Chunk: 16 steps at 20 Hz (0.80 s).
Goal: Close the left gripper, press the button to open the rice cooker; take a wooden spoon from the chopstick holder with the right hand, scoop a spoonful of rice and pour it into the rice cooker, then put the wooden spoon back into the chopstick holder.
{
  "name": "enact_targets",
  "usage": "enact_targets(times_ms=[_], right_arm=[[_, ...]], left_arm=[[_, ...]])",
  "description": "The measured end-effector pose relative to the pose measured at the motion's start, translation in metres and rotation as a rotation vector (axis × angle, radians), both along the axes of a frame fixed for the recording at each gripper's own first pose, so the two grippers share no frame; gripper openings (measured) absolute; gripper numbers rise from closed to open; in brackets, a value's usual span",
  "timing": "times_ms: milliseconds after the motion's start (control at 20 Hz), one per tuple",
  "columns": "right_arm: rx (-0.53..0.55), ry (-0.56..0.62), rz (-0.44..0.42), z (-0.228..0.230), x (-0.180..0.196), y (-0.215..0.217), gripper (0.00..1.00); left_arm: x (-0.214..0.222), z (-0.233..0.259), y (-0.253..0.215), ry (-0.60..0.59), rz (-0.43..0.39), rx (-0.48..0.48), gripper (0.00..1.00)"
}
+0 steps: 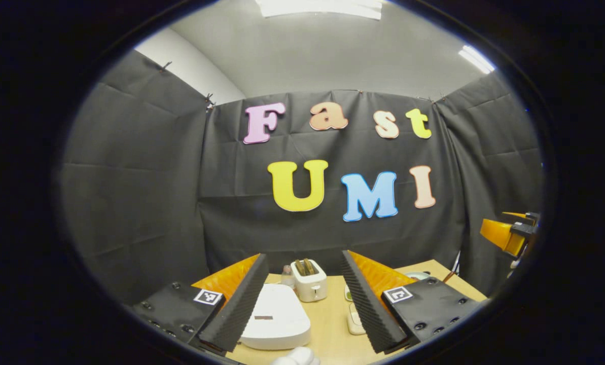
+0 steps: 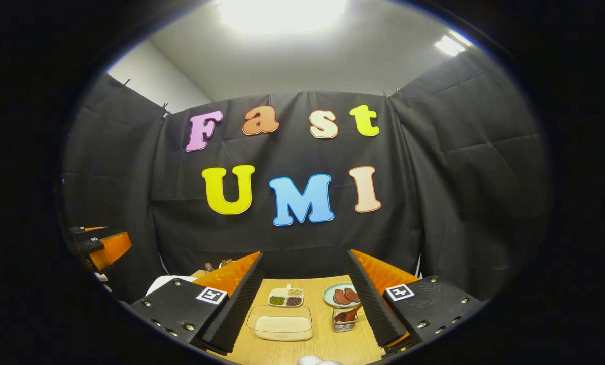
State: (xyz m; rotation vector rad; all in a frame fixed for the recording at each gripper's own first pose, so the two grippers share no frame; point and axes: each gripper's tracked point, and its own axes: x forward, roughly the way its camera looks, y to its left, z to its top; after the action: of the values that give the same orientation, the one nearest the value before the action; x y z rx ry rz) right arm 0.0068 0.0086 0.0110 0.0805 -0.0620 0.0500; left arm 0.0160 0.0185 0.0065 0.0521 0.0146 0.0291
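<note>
Rice cooker (image 1: pixel 276 317) lid down, spoon (image 2: pixel 350 313) in its holder (image 2: pixel 344 320); left gripper (image 1: pixel 302 304) and right gripper (image 2: pixel 302 304) hover spread, fitting either start or finish.

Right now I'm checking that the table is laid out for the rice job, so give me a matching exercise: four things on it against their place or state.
Things:
1. rice cooker
2. toaster
3. clear rice container
4. wooden spoon

Place or state:
A. standing in the small holder, beside the right tongs' finger
B. lid down, between the left tongs' fingers
C. at the back of the table, slices in its slots
D. front of the divided dish, holding pale rice

Pairs: 1-B, 2-C, 3-D, 4-A
</note>
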Motion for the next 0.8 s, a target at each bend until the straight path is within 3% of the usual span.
enact_targets(times_ms=[800], right_arm=[[0.003, 0.001, 0.000, -0.0006, 0.0020, -0.0023, 0.98]], left_arm=[[0.0010, -0.0002, -0.0029, 0.001, 0.005, -0.001, 1.00]])
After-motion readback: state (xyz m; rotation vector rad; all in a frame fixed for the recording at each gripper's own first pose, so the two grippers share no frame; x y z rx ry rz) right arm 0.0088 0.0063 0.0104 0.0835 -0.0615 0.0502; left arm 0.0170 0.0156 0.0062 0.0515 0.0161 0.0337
